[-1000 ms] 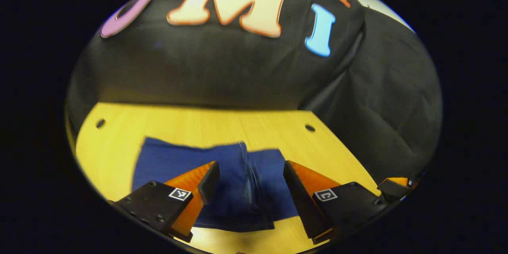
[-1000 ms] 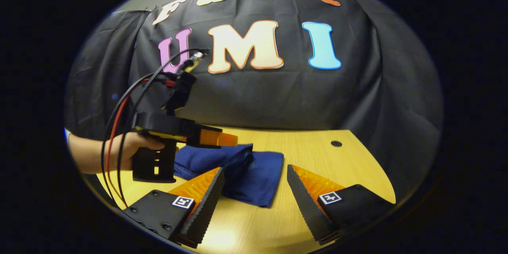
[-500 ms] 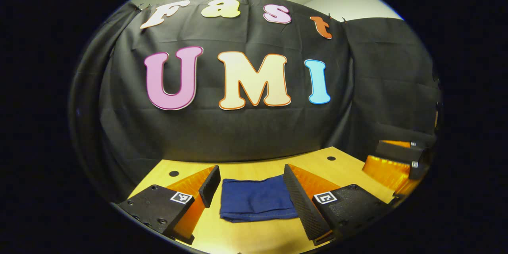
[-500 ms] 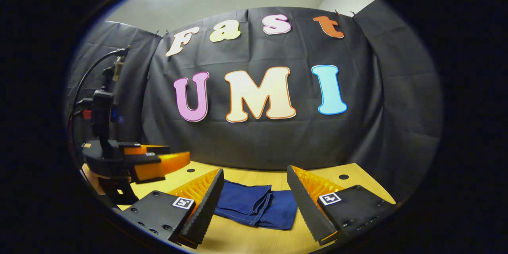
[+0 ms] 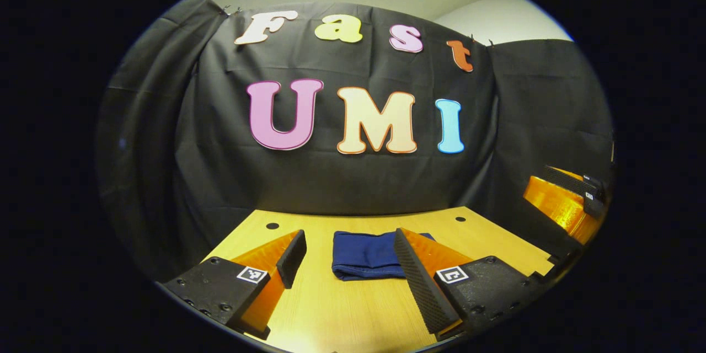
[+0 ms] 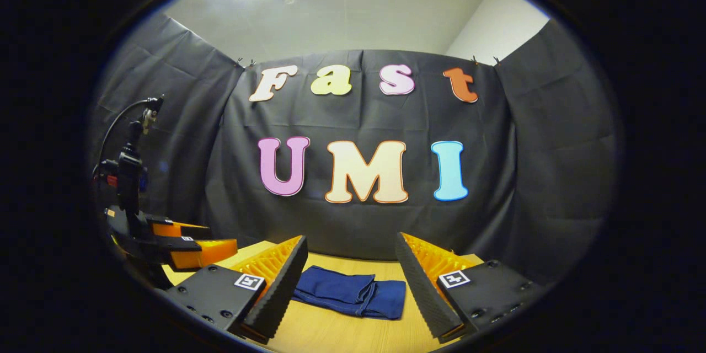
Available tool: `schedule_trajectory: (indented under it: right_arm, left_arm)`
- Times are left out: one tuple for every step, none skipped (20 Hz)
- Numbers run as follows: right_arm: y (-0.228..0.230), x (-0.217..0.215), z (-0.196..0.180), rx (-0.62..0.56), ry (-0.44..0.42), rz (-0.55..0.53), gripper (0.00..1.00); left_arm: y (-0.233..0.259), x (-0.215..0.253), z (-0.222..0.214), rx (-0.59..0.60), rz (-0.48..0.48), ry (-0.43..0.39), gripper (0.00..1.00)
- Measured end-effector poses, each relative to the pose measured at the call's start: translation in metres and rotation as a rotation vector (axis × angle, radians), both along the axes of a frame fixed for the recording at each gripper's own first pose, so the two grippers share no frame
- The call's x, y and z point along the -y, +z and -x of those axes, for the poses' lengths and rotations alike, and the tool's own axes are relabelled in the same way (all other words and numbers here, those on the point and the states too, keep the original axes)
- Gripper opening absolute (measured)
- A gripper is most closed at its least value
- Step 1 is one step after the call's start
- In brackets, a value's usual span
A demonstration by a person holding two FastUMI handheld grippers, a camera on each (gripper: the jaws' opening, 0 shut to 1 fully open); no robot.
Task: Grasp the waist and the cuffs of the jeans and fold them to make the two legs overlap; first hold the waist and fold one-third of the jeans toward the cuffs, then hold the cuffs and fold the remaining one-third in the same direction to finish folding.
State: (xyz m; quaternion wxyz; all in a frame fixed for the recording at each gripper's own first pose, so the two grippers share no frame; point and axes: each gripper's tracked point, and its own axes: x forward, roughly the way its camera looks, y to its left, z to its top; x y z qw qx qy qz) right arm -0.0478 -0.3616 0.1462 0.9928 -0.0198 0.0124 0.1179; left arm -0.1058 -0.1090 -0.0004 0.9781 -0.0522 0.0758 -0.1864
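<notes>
The dark blue jeans [image 5: 364,255] lie folded into a small flat bundle on the wooden table [image 5: 353,309], ahead of my left gripper [image 5: 348,259]. Its fingers stand wide open and hold nothing; the right finger overlaps the bundle's right edge in the left gripper view. In the right gripper view the same jeans [image 6: 350,298] lie between and beyond the open fingers of my right gripper [image 6: 350,278], which hold nothing. The left gripper [image 6: 198,245] shows there at the left, above the table. The right gripper [image 5: 568,201] shows at the right edge of the left gripper view.
Black cloth walls [image 6: 364,220] close off the back and sides of the table. Two small round holes [image 5: 272,226] sit near the table's far edge. Cables [image 6: 118,127] rise from the left gripper's body.
Both grippers have drawn back and tilted upward away from the folded jeans, which look smaller and farther now. The jeans lie still on the table. Both pairs of fingers stayed open.
</notes>
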Motion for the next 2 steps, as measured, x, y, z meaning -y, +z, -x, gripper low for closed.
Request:
schedule_trajectory:
  right_arm:
    - [0.0034,-0.0051,0.0066,0.003,0.010,-0.008,0.99]
    - [0.0047,-0.0090,0.0090,0.009,0.015,-0.014,0.99]
  left_arm:
    - [0.0060,-0.0039,0.0042,0.012,0.001,0.004,0.94]
    - [0.0117,-0.0087,0.0066,0.027,0.000,0.011,0.94]
